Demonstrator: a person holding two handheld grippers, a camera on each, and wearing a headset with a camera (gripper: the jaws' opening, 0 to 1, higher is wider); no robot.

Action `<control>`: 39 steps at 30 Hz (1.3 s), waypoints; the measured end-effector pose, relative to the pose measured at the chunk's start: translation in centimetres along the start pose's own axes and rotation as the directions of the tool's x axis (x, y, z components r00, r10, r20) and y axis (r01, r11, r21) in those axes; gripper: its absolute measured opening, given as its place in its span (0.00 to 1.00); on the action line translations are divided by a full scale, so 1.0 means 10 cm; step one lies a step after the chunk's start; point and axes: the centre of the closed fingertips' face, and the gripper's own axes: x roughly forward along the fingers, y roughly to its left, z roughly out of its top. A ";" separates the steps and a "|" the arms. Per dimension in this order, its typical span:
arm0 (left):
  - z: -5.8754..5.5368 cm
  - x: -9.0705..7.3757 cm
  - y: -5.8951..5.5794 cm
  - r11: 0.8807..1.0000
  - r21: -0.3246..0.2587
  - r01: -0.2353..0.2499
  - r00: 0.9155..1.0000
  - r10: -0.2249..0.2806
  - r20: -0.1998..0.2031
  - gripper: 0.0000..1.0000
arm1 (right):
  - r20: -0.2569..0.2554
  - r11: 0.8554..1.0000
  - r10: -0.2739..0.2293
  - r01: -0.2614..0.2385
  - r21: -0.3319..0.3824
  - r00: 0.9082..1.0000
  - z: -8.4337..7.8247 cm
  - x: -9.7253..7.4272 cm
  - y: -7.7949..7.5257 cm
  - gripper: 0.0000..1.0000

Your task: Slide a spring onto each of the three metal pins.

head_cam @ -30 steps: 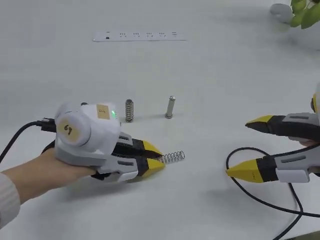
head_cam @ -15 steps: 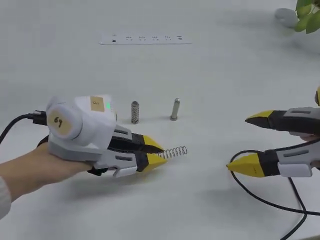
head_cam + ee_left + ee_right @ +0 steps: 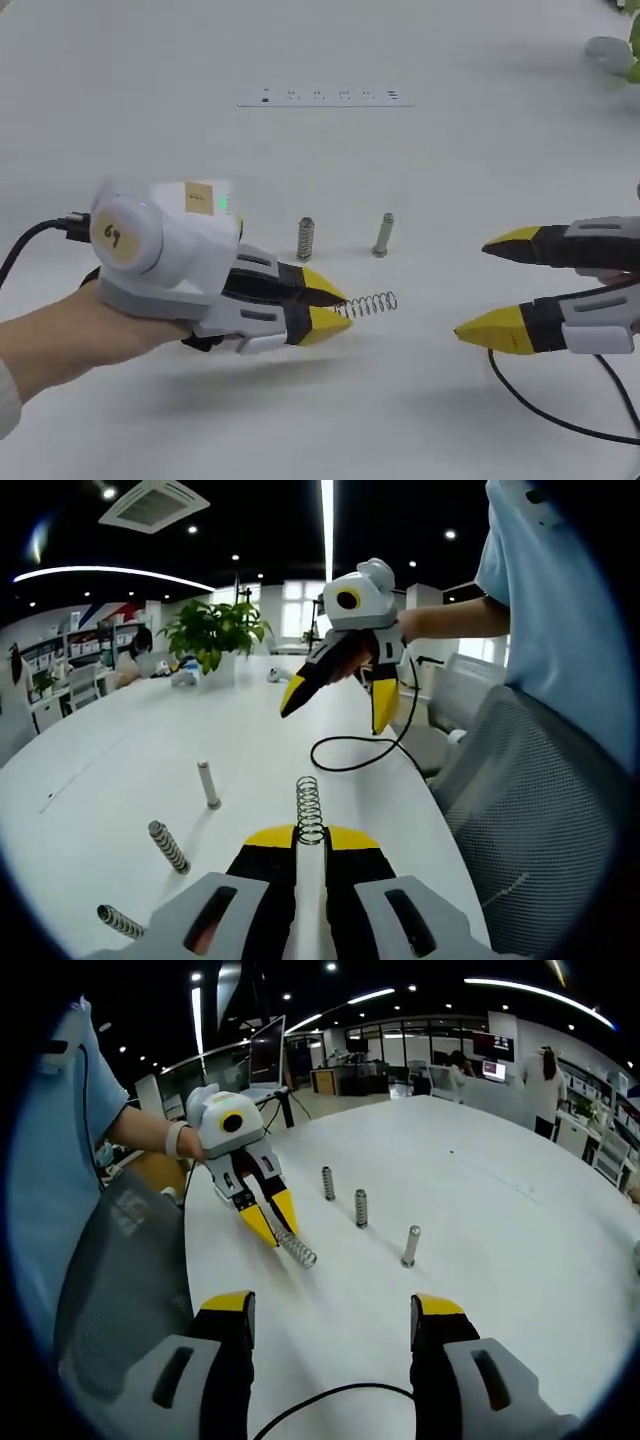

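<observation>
My left gripper (image 3: 338, 308) is shut on one end of a loose spring (image 3: 372, 304), which sticks out level to the right. In the left gripper view the spring (image 3: 310, 810) rises from between the jaws. Behind it stand a bare metal pin (image 3: 384, 234) and a pin carrying a spring (image 3: 305, 238). The left gripper view shows the bare pin (image 3: 208, 784), that sprung pin (image 3: 168, 846) and a second sprung pin (image 3: 118, 920). My right gripper (image 3: 474, 290) stays open at the right, nothing between its jaws, pointing at the spring (image 3: 297, 1248).
A white power strip (image 3: 325, 97) lies at the far side of the white table (image 3: 200, 420). A black cable (image 3: 560, 415) loops under the right gripper. A plant (image 3: 212, 632) stands at the table's far corner. A mesh chair (image 3: 520, 810) is beside the table.
The head camera has shifted, so everything sits further right. The left gripper, still holding the spring, has come a little closer to the pins. The right gripper stays open.
</observation>
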 end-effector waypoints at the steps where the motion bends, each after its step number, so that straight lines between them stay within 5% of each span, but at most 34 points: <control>1: 0.01 -0.03 -0.01 1.000 0.001 -0.002 1.000 0.002 0.002 0.02 | -0.001 1.000 0.013 -0.013 -0.005 1.000 0.03 0.02 0.03 0.60; 15: 0.14 -0.22 -0.15 1.000 0.019 -0.017 1.000 0.017 0.023 0.02 | -0.004 0.984 0.170 -0.170 -0.057 0.985 0.28 0.23 0.28 0.42; 20: 0.15 -0.27 -0.18 1.000 0.015 -0.016 0.999 0.015 0.028 0.02 | -0.043 0.965 0.243 -0.246 -0.087 0.969 0.26 0.30 0.41 0.35; 39: 0.20 -0.35 -0.25 1.000 0.010 -0.021 0.998 0.020 0.051 0.02 | -0.094 0.921 0.354 -0.365 -0.138 0.930 0.32 0.46 0.63 0.13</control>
